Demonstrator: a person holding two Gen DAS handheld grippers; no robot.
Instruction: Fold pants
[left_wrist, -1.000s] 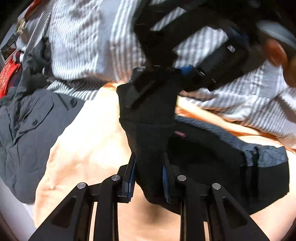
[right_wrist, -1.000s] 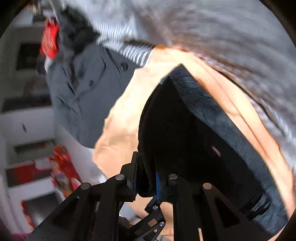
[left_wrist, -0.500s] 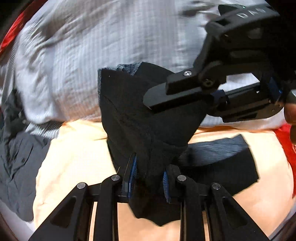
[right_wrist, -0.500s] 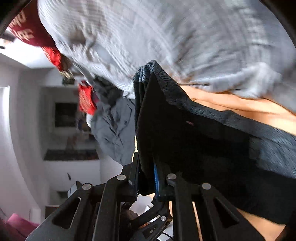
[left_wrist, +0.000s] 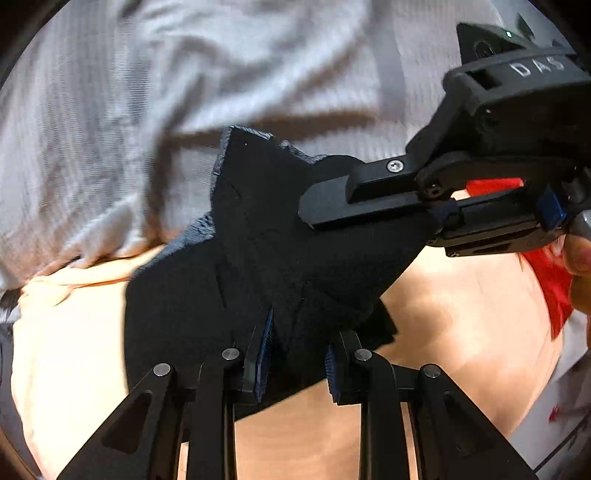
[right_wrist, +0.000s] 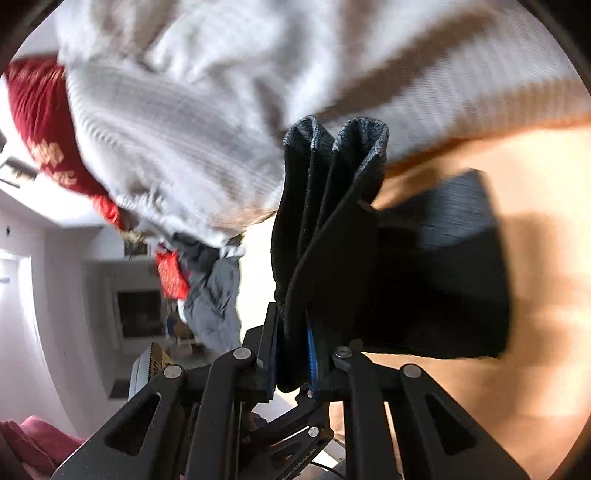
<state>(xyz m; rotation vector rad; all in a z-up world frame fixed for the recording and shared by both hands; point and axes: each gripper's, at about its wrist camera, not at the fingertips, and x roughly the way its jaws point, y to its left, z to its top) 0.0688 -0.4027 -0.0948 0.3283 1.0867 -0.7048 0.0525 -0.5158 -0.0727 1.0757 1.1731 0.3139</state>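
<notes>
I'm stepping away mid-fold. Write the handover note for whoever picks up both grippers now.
Left gripper: shut on the black pants, a bunch of cloth between its pads.
Right gripper: shut on the pants too, pinching several gathered layers at an edge.
Pants: one end lifted between both grippers, the rest lying on the peach sheet, in front of the striped grey bedding.
Done: one end picked up for a fold.
Left: lay it over, release, smooth, finish folding.

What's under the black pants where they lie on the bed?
The black pants lie on a peach sheet, visible all around them. Both tongs, left and right, grip the raised part. Anything beneath the fabric itself is covered.
</notes>
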